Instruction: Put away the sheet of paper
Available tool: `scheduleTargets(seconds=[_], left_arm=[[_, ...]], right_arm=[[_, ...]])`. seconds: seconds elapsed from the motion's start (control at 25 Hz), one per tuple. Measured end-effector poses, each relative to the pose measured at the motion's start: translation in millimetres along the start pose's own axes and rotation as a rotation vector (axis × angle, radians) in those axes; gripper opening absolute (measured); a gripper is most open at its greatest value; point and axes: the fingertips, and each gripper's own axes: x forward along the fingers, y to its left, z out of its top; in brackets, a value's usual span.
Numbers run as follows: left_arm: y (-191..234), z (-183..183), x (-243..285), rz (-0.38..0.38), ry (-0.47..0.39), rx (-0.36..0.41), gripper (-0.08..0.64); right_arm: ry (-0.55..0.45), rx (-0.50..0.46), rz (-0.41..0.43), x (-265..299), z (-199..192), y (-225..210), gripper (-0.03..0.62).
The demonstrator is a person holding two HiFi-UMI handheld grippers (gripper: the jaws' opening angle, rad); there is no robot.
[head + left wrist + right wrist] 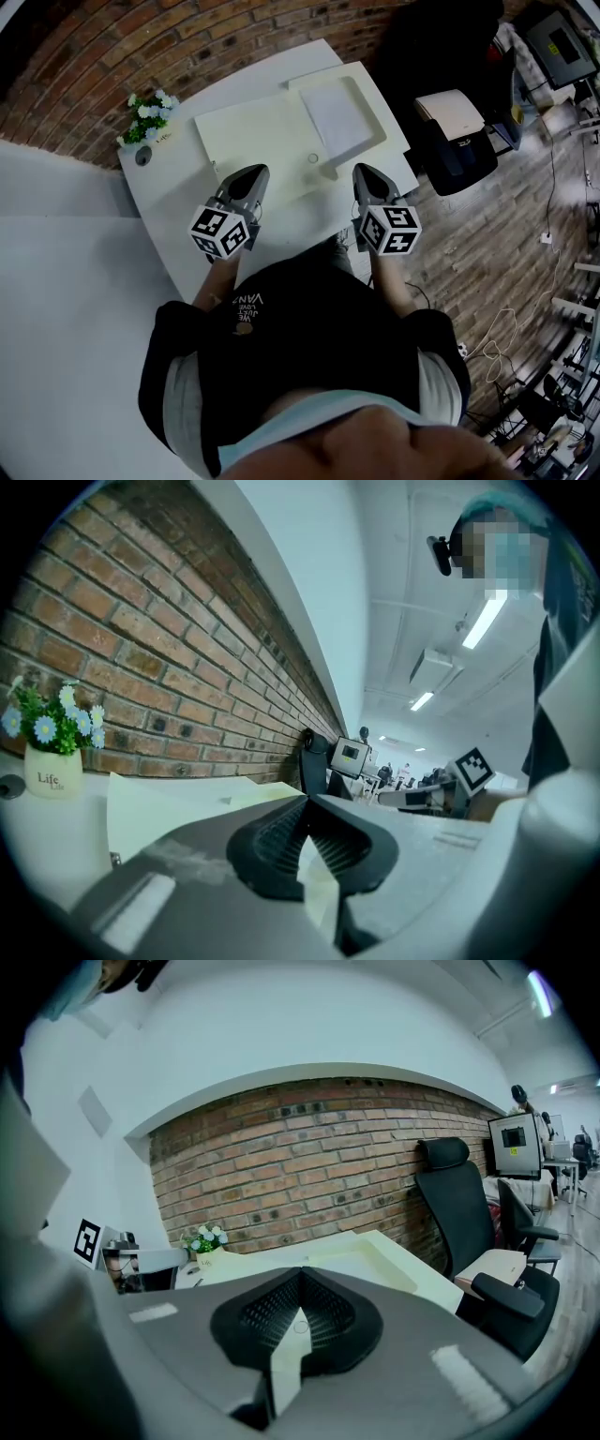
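Note:
A white sheet of paper (334,116) lies flat inside a shallow cream tray (377,141) at the far right of the white table (178,202). The tray's flat cream lid (253,139) lies open to its left. My left gripper (257,172) hovers over the lid's near edge, jaws shut with nothing between them. My right gripper (362,170) hangs just short of the tray's near rim, also shut and holding nothing. In the right gripper view the tray (380,1258) lies ahead beyond the closed tips (300,1275). The left gripper view shows the lid (159,803) past the closed tips (306,804).
A small white pot of flowers (147,118) stands at the table's far left corner, against the brick wall (141,47). A black office chair (457,141) with a cream pad on its seat stands right of the table. Cables lie on the wooden floor (506,281).

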Motion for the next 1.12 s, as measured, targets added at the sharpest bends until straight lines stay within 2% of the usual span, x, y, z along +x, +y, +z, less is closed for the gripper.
scheduleTargets(seconds=[0.24, 1.12], left_arm=[[1, -2, -2, 0.005, 0.018, 0.042, 0.0], [2, -4, -6, 0.007, 0.007, 0.025, 0.0]], right_arm=[[-0.002, -0.011, 0.007, -4, -3, 7, -0.002], [0.018, -0.037, 0.013, -5, -9, 18, -0.002]])
